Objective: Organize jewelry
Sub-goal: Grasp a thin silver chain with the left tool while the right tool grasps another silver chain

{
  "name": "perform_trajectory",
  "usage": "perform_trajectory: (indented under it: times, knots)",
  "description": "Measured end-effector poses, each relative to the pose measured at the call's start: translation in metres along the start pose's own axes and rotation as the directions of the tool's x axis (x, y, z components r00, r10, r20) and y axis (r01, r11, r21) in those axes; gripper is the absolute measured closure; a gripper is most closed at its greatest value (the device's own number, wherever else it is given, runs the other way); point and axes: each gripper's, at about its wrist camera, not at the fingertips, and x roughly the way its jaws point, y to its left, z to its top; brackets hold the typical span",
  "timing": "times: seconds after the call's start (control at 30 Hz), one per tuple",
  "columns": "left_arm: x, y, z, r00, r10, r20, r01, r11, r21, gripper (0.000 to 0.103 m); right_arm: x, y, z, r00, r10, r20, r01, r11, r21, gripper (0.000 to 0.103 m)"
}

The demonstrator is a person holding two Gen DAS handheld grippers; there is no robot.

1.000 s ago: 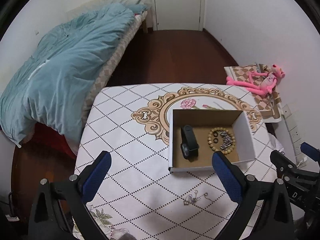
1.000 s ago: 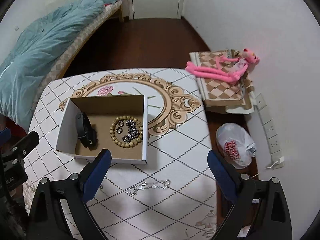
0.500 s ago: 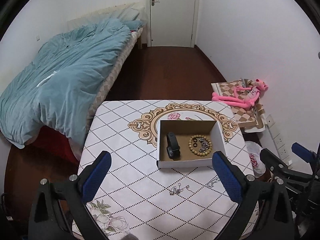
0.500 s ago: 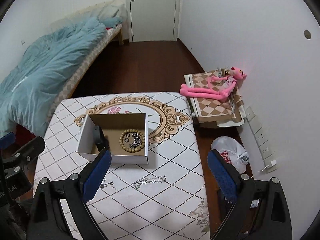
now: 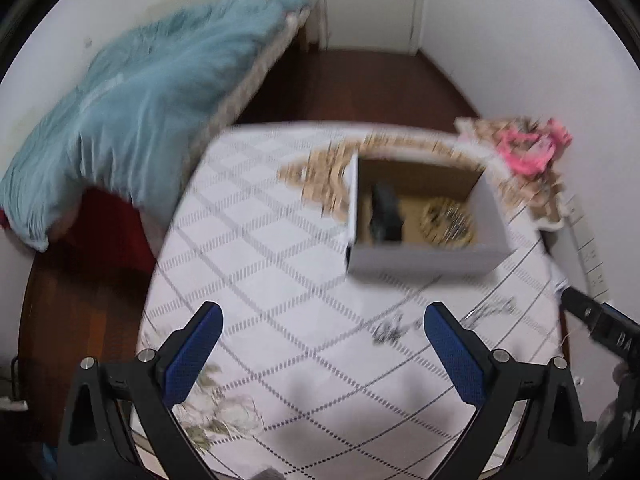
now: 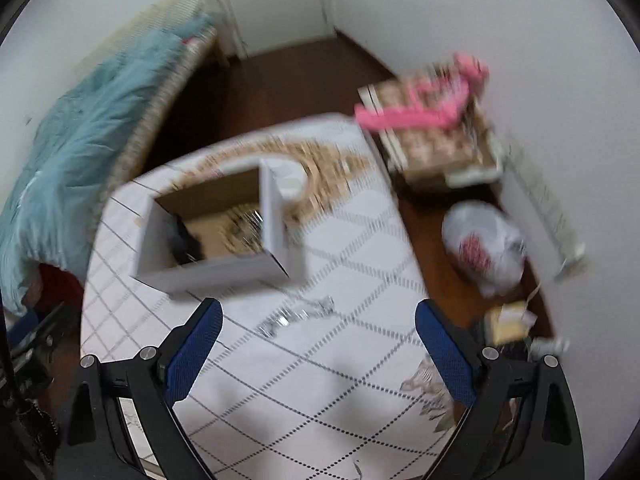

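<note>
Blur smears both views. In the left wrist view, the left gripper [image 5: 322,316] hangs above a patterned table [image 5: 256,248] with its blue fingers spread wide and nothing between them. A white box [image 5: 426,258] stands on the table ahead, holding a dark band and a bead bracelet. A silver chain [image 5: 394,326] lies loose in front of the box. In the right wrist view, the right gripper [image 6: 318,314] is likewise wide apart and empty, above the table near a chain [image 6: 298,314].
</note>
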Motion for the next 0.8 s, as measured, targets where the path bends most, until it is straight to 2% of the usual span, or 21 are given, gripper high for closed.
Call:
perform_trajectory:
  times: [0.13,0.2,0.27,0.33,0.4,0.5,0.53,0.6,0.63,0.67,0.8]
  knots:
    - [0.034,-0.001,-0.019,0.997,0.020,-0.075,-0.020,1.000,-0.001,0.000,0.051,-0.014,-0.008,0.998,-0.020,-0.062,0.021,1.000,0.020,0.005]
    - [0.047,-0.001,-0.027,0.994,0.021,-0.103,-0.021,1.000,-0.005,0.000,0.071,-0.014,-0.010,0.997,-0.030,-0.066,0.032,0.999,0.018,0.010]
    - [0.055,-0.002,-0.032,0.994,0.014,-0.110,-0.015,1.000,-0.008,0.000,0.081,-0.012,-0.009,0.998,-0.034,-0.058,0.035,0.999,0.007,0.021]
    - [0.061,-0.003,-0.035,0.993,0.008,-0.120,-0.009,1.000,-0.006,0.001,0.093,-0.004,-0.008,0.997,-0.059,-0.042,0.057,0.998,-0.030,0.025]
    - [0.064,-0.005,-0.039,0.992,-0.016,-0.129,0.015,1.000,-0.007,0.001,0.106,0.002,-0.011,0.995,-0.079,-0.060,0.076,0.995,-0.061,0.034]
    - [0.065,-0.010,-0.040,0.992,-0.047,-0.116,0.048,0.999,0.012,0.001,0.109,0.009,-0.016,0.993,-0.113,-0.026,0.110,0.988,-0.105,0.045]
    - [0.064,-0.013,-0.042,0.992,-0.051,-0.111,0.054,0.998,0.021,0.001,0.109,0.010,-0.018,0.994,-0.106,-0.013,0.104,0.989,-0.108,0.053]
    - [0.065,-0.017,-0.043,0.993,-0.060,-0.106,0.064,0.997,0.037,0.001,0.107,0.012,-0.022,0.997,-0.083,0.007,0.083,0.989,-0.126,0.090]
    - [0.065,-0.018,-0.043,0.993,-0.062,-0.104,0.067,0.997,0.041,0.001,0.106,0.013,-0.023,0.997,-0.073,0.001,0.072,0.989,-0.132,0.101]
    - [0.064,-0.019,-0.044,0.992,-0.070,-0.104,0.075,0.996,0.044,0.001,0.105,0.014,-0.024,0.998,-0.070,0.000,0.069,0.988,-0.137,0.101]
    - [0.058,-0.020,-0.047,0.992,-0.091,-0.091,0.097,0.994,0.056,0.001,0.091,0.001,-0.030,0.999,0.040,0.005,-0.039,0.996,-0.076,0.102]
